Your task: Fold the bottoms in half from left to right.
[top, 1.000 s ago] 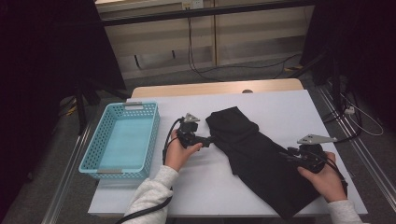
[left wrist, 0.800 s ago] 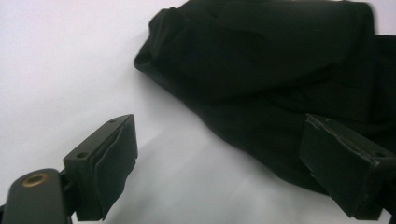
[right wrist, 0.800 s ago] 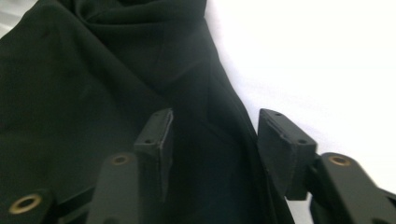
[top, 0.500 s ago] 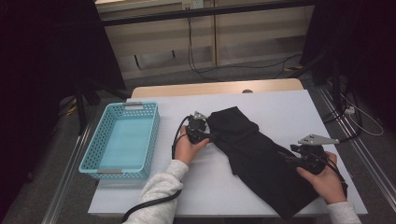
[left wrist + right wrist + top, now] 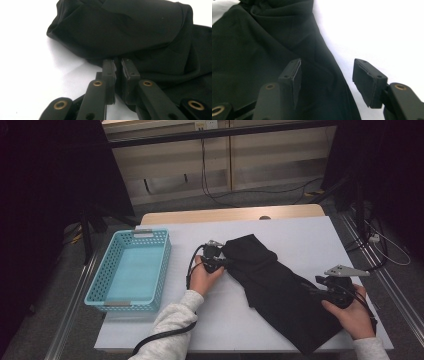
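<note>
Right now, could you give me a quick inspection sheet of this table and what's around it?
Surface: white table, bare around the things.
Job's things: black cloth lying crumpled and stretched diagonally across the table, one end bunched near the middle.
Clutter: light blue basket at the table's left, nothing seen inside.
Grippers: left gripper has its jaws nearly closed at the bunched edge of the cloth; whether fabric is pinched between them cannot be told. Right gripper is open, one jaw over the cloth, the other over bare table.
Cables: black cable along the left sleeve; more cables on the floor behind.
Surroundings: pale cabinet beyond the table, dark room.
</note>
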Demonstrator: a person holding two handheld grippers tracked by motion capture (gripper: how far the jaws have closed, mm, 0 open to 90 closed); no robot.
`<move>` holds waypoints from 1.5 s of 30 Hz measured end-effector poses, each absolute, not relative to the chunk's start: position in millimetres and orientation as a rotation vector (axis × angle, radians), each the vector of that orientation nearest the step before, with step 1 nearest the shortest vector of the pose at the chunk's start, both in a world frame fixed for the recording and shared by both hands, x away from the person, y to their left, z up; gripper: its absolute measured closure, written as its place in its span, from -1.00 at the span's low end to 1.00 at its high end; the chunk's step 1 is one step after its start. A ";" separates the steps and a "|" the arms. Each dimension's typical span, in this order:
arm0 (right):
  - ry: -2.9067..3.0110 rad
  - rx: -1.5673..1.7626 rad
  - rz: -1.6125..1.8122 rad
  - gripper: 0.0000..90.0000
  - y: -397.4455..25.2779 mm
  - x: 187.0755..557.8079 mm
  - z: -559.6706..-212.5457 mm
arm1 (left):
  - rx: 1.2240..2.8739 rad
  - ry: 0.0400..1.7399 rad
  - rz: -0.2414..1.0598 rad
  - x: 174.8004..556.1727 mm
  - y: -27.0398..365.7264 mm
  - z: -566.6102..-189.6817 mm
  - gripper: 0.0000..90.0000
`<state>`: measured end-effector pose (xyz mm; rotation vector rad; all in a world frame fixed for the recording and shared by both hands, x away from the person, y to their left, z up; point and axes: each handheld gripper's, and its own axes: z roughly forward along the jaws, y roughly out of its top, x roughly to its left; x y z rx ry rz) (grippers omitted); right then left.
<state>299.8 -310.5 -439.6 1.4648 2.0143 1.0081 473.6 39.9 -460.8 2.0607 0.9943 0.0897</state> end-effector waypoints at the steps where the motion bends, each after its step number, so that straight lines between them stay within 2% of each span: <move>1: 2.015 1.465 1.006 -0.11 -310.7 299.8 -439.5 | 2.061 1.002 0.085 473.6 41.3 -460.6 0.85; 9: 2.021 1.458 0.999 -0.20 -310.6 298.3 -440.6 | 2.050 1.053 0.103 467.9 63.5 -455.6 0.88; 12: 2.024 1.487 0.986 -0.34 -311.0 297.0 -439.1 | 2.051 1.078 0.107 466.7 74.9 -454.5 0.88; 19: 2.022 1.571 1.001 -0.49 -319.0 293.9 -434.7 | 2.025 1.124 0.173 465.6 93.0 -449.5 0.89; 23: 2.032 1.576 0.998 -0.44 -320.3 289.7 -434.0 | 2.017 1.142 0.176 466.5 99.4 -450.4 0.89; 30: 2.093 1.513 0.983 -0.03 -314.5 281.2 -438.9 | 2.015 1.132 0.176 463.8 101.9 -447.3 0.88; 39: 2.154 1.549 0.933 0.09 -310.7 283.1 -450.9 | 2.010 1.136 0.212 458.1 105.7 -440.7 0.88; 43: 2.170 1.557 0.943 0.19 -307.4 283.0 -450.4 | 2.016 1.146 0.226 456.7 108.5 -439.0 0.88; 45: 2.190 1.547 0.951 0.34 -303.6 283.3 -450.2 | 2.014 1.156 0.236 455.9 110.8 -437.7 0.88</move>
